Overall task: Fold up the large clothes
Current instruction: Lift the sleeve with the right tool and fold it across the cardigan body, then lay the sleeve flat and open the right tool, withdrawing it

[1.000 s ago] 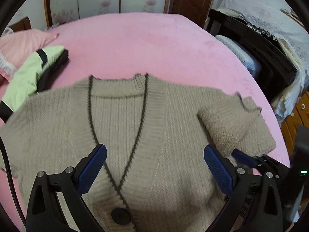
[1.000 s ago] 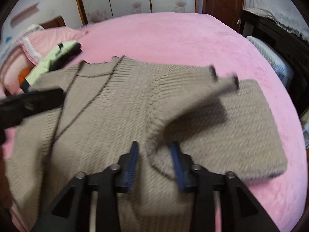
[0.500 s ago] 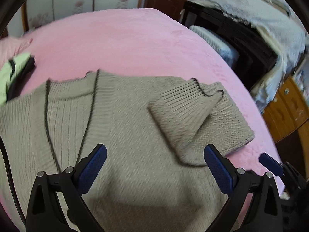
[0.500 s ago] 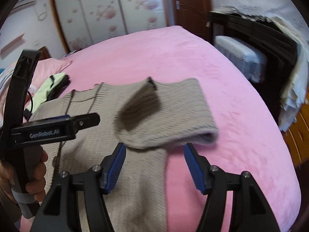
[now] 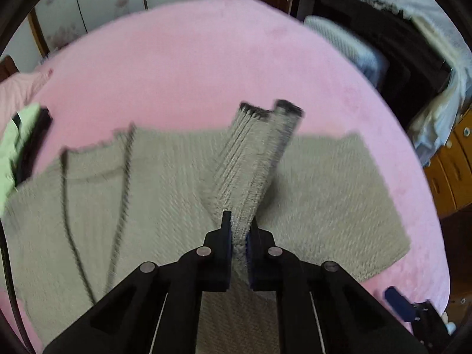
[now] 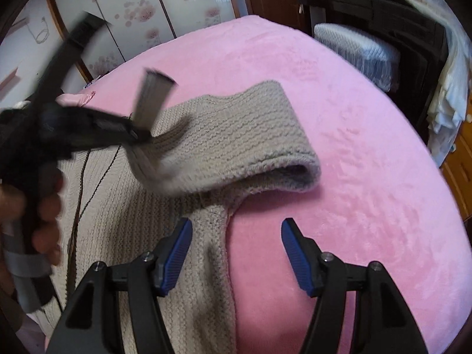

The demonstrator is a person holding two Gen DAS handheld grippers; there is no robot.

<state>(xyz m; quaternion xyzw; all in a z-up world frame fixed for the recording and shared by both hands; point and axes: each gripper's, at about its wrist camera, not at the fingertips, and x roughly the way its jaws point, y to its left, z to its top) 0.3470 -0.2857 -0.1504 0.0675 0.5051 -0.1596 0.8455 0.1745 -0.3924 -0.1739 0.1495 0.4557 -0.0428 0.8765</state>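
A beige knitted cardigan [image 5: 147, 194] with dark trim lies flat, front up, on the pink bed [image 5: 191, 67]. My left gripper [image 5: 239, 225] is shut on its right sleeve [image 5: 253, 153] near the ribbed cuff and holds that end up off the cardigan; the dark-edged cuff sticks up past the fingers. In the right wrist view the same left gripper [image 6: 88, 124], in a person's hand [image 6: 44, 215], holds the raised cuff [image 6: 153, 97] over the doubled-over sleeve [image 6: 236, 135]. My right gripper [image 6: 236, 225] stands open above the cardigan's side edge and the bed, pads touching nothing.
A light green and black garment [image 5: 20, 147] and a pink pillow [image 5: 20, 88] lie at the bed's far left. Dark furniture [image 5: 398, 59] with a white padded seat [image 5: 348, 47] and wooden drawers [image 5: 454, 171] stand along the right. Wardrobe doors [image 6: 177, 14] are behind.
My left gripper, wide open before, has shut on the sleeve and raised its cuff. My right gripper has let the sleeve go and drawn back toward the cardigan's right edge.
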